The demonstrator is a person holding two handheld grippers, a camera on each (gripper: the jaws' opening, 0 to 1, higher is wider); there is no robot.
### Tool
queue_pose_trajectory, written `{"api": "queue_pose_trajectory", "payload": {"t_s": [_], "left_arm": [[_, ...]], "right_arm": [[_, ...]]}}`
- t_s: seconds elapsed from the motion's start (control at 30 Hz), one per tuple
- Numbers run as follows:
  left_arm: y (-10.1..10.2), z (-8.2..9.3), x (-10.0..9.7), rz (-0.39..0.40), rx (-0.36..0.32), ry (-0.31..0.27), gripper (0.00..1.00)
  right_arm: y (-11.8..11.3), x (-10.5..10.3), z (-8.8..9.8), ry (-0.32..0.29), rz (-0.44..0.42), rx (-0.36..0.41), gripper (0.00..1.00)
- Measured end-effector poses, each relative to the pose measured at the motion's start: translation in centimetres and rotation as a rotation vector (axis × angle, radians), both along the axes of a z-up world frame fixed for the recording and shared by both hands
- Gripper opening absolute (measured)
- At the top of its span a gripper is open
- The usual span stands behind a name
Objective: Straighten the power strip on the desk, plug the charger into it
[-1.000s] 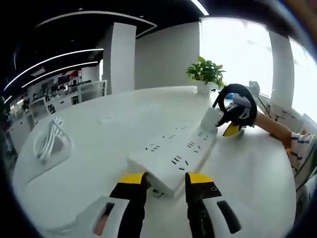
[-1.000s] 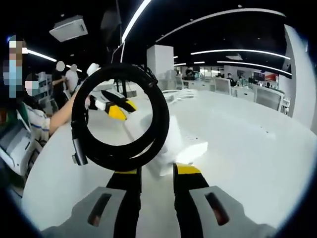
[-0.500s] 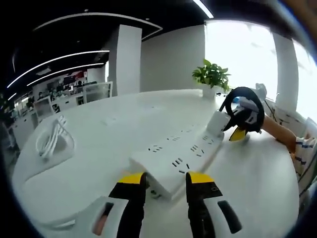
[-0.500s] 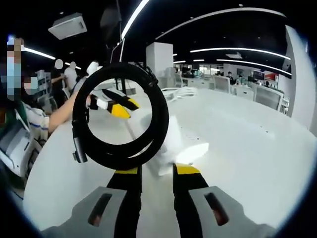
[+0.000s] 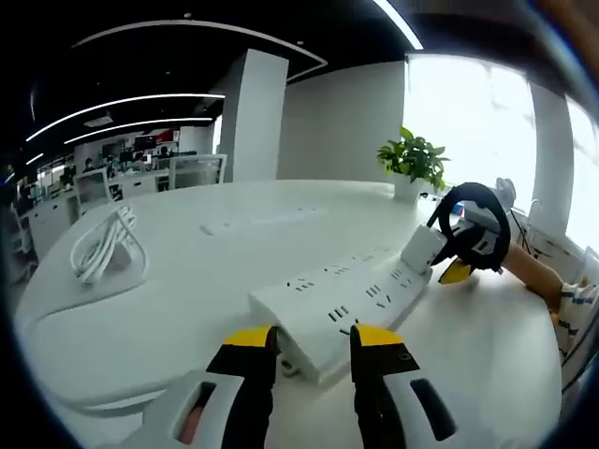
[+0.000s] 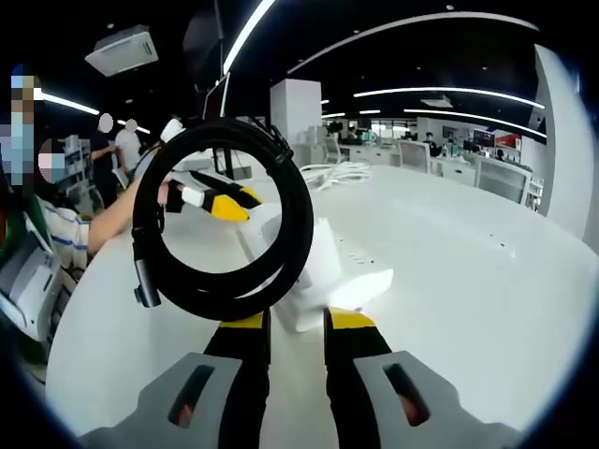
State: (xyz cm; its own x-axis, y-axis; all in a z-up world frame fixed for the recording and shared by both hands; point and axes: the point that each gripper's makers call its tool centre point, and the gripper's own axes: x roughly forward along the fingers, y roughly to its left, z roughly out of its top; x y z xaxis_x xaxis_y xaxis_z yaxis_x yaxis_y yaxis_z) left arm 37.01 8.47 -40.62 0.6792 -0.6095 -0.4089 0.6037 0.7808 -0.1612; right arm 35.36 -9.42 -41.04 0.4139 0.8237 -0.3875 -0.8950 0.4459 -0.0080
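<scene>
**Power strip lying across the white desk, charger at its far end**

Power strip (image 5: 342, 301) is lying flat on the white desk (image 5: 187, 281), and my left gripper (image 5: 310, 339) is sitting right at its near end, yellow-tipped jaws standing a little apart with the strip's corner just ahead of the gap. I can't tell if they're actually pinching it.

At the strip's far end in the left gripper view, I'm seeing the white charger (image 5: 423, 249) tilted up against the strip, with the right gripper (image 5: 456, 272) right behind it and the black coiled cable (image 5: 471, 229) looped beside it.

Over in the right gripper view, the right gripper (image 6: 289, 323) is holding its jaws narrow around the charger (image 6: 318, 281), which is poking out just past the tips, and the cable coil (image 6: 223, 220) is hanging off it on the left. The strip (image 6: 271, 229) is running away from it toward the left gripper (image 6: 225, 203).

There's also a bundle of white cord (image 5: 101, 245) lying well off to the side, and a potted plant (image 5: 412, 161) standing at the far edge.
</scene>
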Motion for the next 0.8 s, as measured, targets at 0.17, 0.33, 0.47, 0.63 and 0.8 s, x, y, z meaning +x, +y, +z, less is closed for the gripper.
{"api": "queue_pose_trajectory", "payload": {"t_s": [0.17,0.33,0.47,0.63,0.8], "left_arm": [[-0.30,-0.11,0.24,0.013,-0.025,0.004,0.32],[-0.34,0.04,0.24,0.029,-0.050,0.008,0.31],[-0.17,0.00,0.60,0.039,-0.063,0.008,0.31],[-0.37,0.07,0.56,0.040,-0.068,0.007,0.32],[-0.21,-0.11,0.76,0.038,-0.070,0.004,0.33]], "right_arm": [[0.09,0.07,0.02,0.001,-0.008,-0.001,0.22],[0.20,0.01,-0.02,0.003,-0.013,0.001,0.22],[0.27,0.09,-0.01,0.003,-0.020,0.001,0.21],[0.25,0.19,0.00,0.004,-0.024,0.002,0.21],[0.28,0.24,-0.01,0.004,-0.030,0.002,0.21]]}}
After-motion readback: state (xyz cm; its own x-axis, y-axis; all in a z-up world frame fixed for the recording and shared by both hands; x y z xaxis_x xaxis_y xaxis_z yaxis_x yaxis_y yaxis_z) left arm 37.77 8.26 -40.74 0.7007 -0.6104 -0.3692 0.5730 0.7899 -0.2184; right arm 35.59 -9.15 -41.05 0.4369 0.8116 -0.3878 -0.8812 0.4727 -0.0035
